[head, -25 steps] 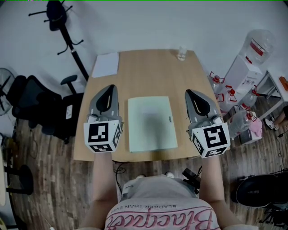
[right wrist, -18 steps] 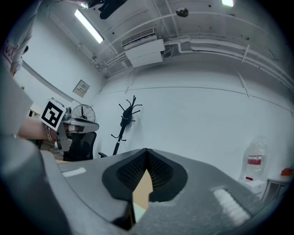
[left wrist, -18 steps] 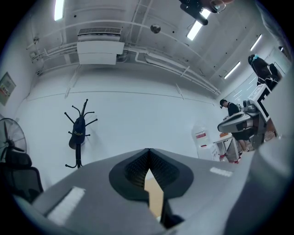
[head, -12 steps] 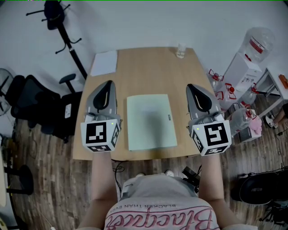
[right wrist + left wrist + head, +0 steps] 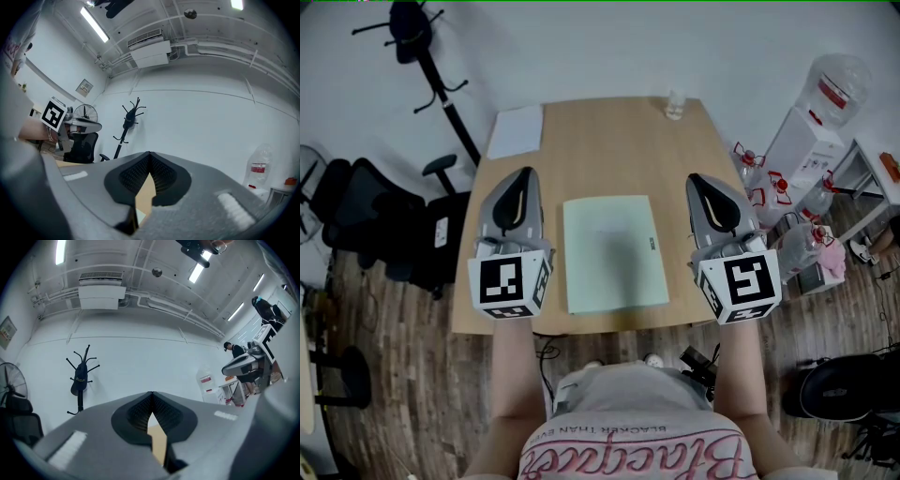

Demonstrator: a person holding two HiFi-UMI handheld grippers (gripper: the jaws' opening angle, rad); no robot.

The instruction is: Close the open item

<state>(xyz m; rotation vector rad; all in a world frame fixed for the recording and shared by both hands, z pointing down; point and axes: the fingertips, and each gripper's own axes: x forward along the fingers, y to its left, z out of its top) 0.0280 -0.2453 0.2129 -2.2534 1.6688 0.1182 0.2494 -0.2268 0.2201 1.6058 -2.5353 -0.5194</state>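
While left hand-held gripper (image 5: pixel 526 173), right hand-held gripper (image 5: pixel 694 179) hang clenched, green folder (image 5: pixel 612 253) lies between on wooden table (image 5: pixel 609 141)

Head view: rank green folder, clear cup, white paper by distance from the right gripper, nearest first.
1. Green folder: just left of the right gripper, mid-table.
2. Clear cup: ahead of it, at the far edge.
3. White paper: far left corner.
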